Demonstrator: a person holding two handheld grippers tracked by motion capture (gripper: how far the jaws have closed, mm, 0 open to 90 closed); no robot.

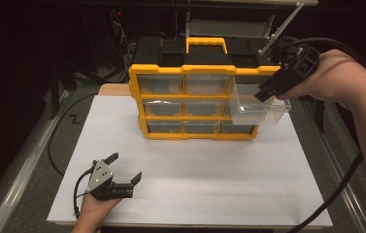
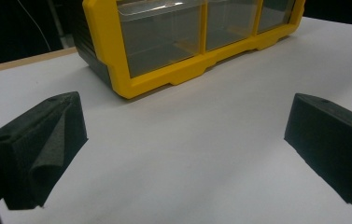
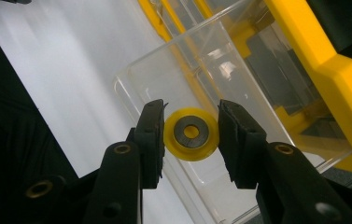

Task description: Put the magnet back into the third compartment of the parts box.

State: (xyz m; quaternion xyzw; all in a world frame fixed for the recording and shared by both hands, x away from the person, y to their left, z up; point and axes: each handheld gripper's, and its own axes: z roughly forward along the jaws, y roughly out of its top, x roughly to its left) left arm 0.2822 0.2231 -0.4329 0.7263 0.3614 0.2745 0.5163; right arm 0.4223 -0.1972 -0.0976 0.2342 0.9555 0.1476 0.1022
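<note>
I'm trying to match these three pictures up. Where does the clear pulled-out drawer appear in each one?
High view: the clear drawer juts out of the yellow organizer's right column, under the right gripper.
Left gripper view: not in it; the cabinet's lower drawers sit closed.
Right gripper view: the drawer lies open beneath the jaws, which clamp a yellow wheel.
Shared landmark: the yellow organizer frame.

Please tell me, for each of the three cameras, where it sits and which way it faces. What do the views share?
High view: above the person's side, looking forward and down at the yellow organizer; both forearms, left gripper, right gripper.
Left gripper view: low over the white table, facing the organizer's lower drawers; its two jaws stand wide apart.
Right gripper view: above the pulled-out clear drawer; jaws grip a yellow wheel.
Shared: the organizer.
</note>
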